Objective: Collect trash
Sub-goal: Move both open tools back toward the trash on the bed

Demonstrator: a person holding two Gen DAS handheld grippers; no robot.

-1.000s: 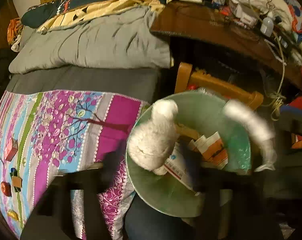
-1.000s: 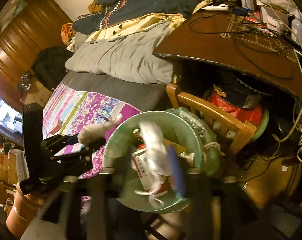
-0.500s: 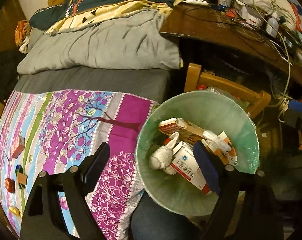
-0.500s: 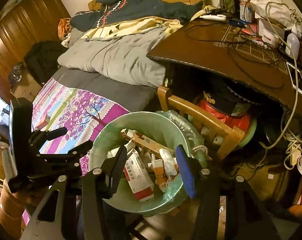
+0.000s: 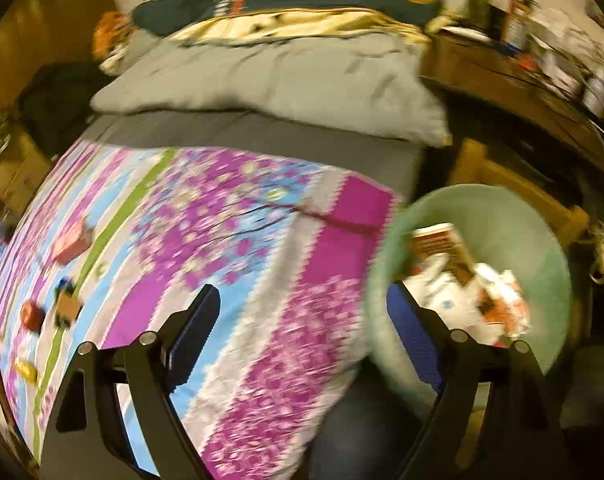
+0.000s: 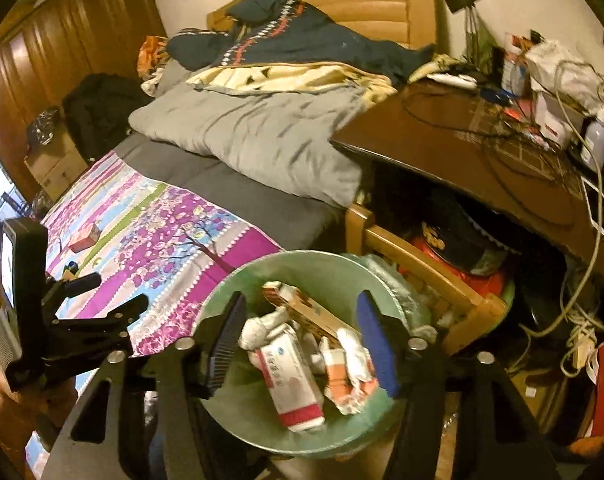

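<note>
1. The bin (image 6: 258, 436), a pale green round one, stands at the foot corner of the bed (image 6: 162, 216), beside a wooden chair (image 6: 430, 276).
2. Inside lie boxes (image 6: 290, 376), one white with a red end, and crumpled white paper (image 6: 262, 328).
3. The right gripper (image 6: 302, 320) hangs over the bin; its jaws are opening, with nothing between them.
4. The left gripper (image 5: 302, 312) is over the flowered sheet (image 5: 222, 240) at the bin's (image 5: 542, 248) rim, jaws wide, holding nothing; this view is blurred.
5. More trash (image 5: 70, 244) lies on the sheet to the left: a red box and several small pieces.
6. Behind are a grey quilt (image 6: 254, 136) and a cluttered desk (image 6: 442, 140).
</note>
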